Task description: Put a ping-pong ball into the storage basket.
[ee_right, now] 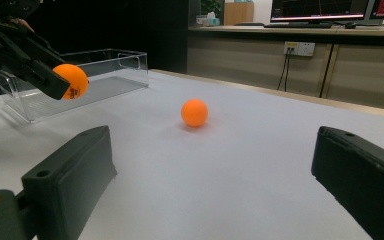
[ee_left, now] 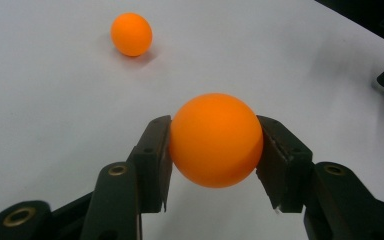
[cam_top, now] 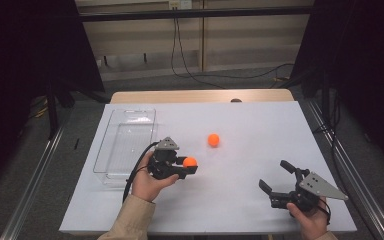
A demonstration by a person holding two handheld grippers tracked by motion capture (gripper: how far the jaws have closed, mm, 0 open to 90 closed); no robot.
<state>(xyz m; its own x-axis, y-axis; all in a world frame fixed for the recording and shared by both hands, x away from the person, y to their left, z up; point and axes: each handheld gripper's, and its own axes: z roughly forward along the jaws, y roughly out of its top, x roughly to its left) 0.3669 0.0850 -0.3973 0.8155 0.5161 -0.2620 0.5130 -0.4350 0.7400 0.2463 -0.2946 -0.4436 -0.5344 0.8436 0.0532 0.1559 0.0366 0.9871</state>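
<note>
My left gripper (cam_top: 188,164) is shut on an orange ball (cam_top: 190,161), held just above the white table left of centre. In the left gripper view both pads press the ball's (ee_left: 215,140) sides, one from each side. The held ball (ee_right: 73,80) hangs in front of the clear box in the right gripper view. A second orange ball (cam_top: 213,139) (ee_left: 131,33) (ee_right: 194,112) rests loose on the table, a little beyond the held one. My right gripper (cam_top: 276,176) sits near the front right of the table, open, with nothing between its jaws.
A clear plastic box (cam_top: 125,145) (ee_right: 87,77) lies along the table's left side, just left of my left hand. The white table sheet (cam_top: 260,130) is bare between the loose ball and my right gripper. Cables trail on the floor beyond the table.
</note>
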